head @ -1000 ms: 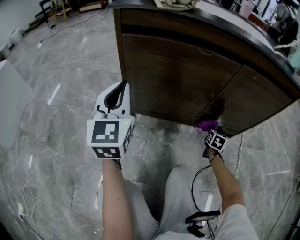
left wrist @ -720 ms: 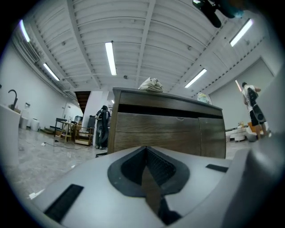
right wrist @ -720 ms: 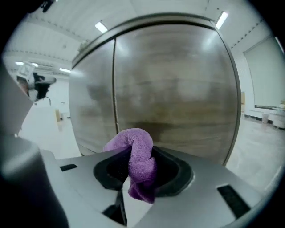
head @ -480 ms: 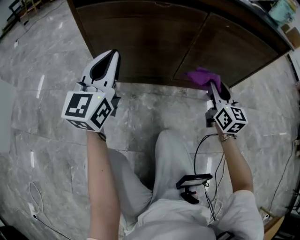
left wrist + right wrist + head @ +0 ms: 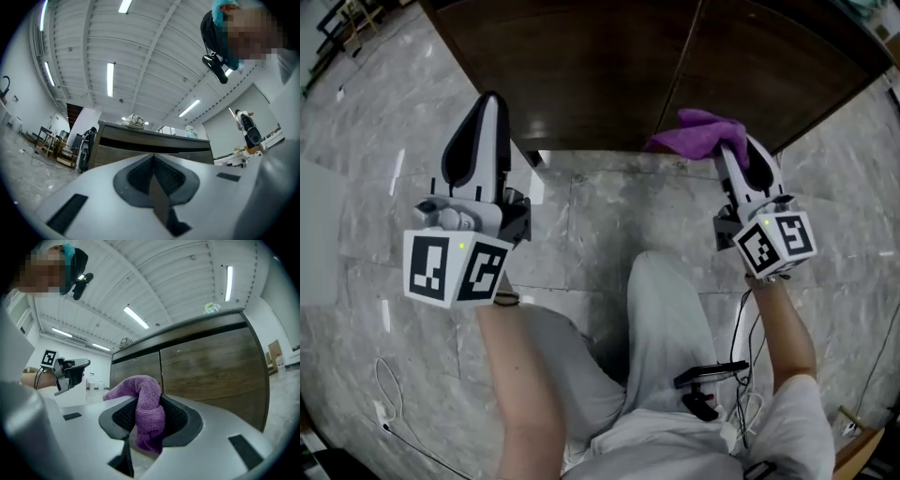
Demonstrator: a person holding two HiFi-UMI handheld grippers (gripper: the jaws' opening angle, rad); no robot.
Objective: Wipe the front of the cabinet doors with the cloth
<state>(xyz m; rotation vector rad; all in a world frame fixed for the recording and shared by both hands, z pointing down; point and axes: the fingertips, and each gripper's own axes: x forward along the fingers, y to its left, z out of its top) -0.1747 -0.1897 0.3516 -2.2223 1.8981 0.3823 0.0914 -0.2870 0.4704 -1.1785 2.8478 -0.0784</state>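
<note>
Nearest: the person's legs (image 5: 666,319), close in front of the cabinet, over the grey marble floor (image 5: 600,216).

Left gripper (image 5: 490,108): jaws together, nothing between them; its own view shows the pads meeting bare. It sits by the cabinet's lower left corner, tips aimed toward the left door (image 5: 581,66) but apart from it. I read it as parked. One cloth means one working tool, so this one keeps out of the wipe path.

Right gripper (image 5: 738,161): jaws clamped on the purple cloth (image 5: 149,411). The grip is mid-bunch, so a wad stands proud of the tips and a tail hangs below. That's sensible: fabric reaches the wood before the plastic does.

Cloth location: at the cabinet's lower edge, just right of the seam (image 5: 680,75) between the doors, in front of the bottom left corner of the right door (image 5: 778,66). The head view can't settle contact. The right gripper view shows the door face beyond the wad, so my call is near, not pressed.

Judgement: low end of the right door, wad not yet loaded against it. The next move needs the wad pushed flat onto the face, then dragged across.

Risks: the bunched cloth gives a small contact patch, and the tail may sweep the floor.

Far: dark countertop edge (image 5: 187,328) above the doors. A small item (image 5: 212,308) sits on it, too small to name.
</note>
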